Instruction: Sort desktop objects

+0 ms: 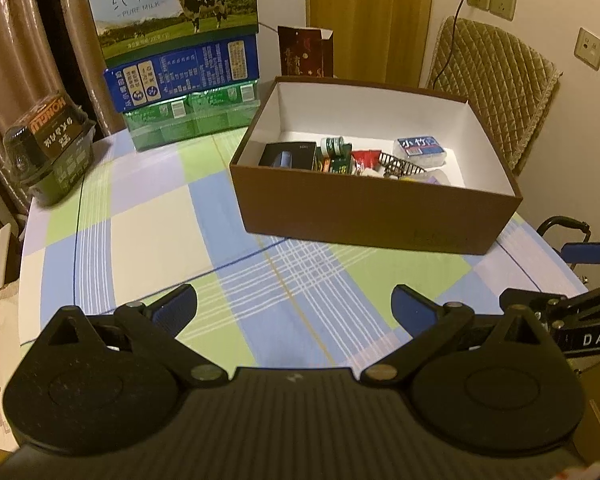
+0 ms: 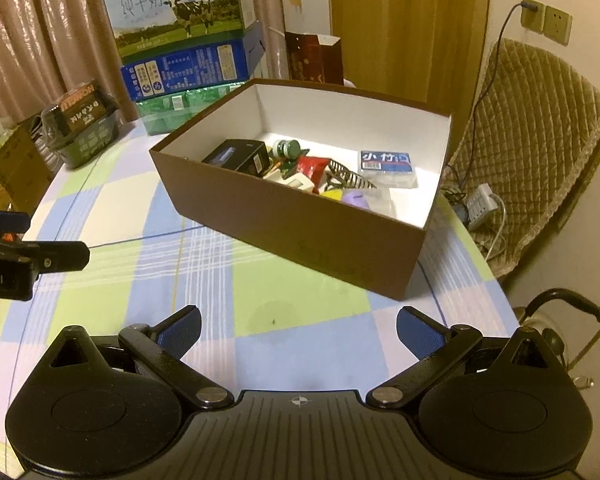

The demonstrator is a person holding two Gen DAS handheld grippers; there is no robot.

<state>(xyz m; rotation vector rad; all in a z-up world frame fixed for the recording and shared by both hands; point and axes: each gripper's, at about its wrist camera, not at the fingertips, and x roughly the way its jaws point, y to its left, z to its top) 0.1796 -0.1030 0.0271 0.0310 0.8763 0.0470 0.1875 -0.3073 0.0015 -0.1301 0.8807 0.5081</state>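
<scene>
Checked blue-green cloth covers the bench, where a brown cardboard box (white inside) holds the sorted small items; left claw and right claw both gape, empty.

Left tongs and right tongs look alike: matte black plastic bodies, two round textured discs, angled black link arms with silver screws, and blue-padded fingertips.
</scene>
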